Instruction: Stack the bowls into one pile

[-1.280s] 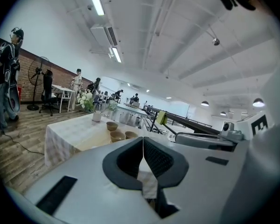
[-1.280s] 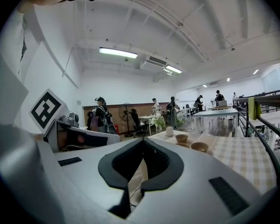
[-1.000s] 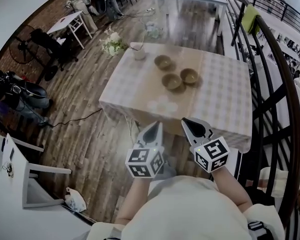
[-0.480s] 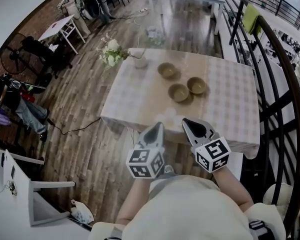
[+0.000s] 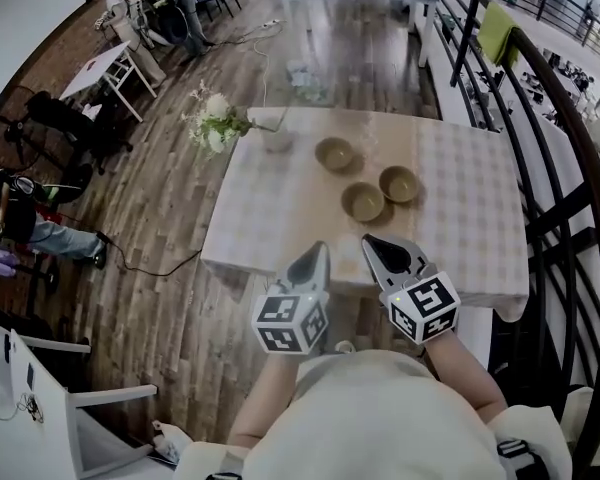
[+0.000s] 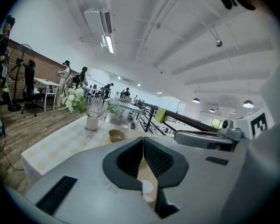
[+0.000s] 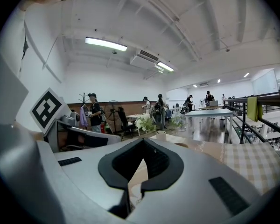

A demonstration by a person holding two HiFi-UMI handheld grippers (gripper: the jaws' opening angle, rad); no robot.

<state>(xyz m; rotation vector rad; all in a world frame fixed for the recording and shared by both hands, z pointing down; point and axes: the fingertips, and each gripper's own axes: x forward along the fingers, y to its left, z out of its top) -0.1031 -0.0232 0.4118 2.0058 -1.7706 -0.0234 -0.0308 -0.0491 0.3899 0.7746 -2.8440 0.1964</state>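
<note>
The near part of the table is bare cloth. A gripper can come in over the front edge with nothing in the way. The left and right sides of the cloth are bare too.

Three bowls sit in the middle, toward the back. The near bowl and the right bowl are just beside each other, with hardly any gap between them. The far bowl stands a bit apart, with room all around it.

A vase with flowers stands at the far left corner, near the far bowl. A dark railing runs along the right of the table.
</note>
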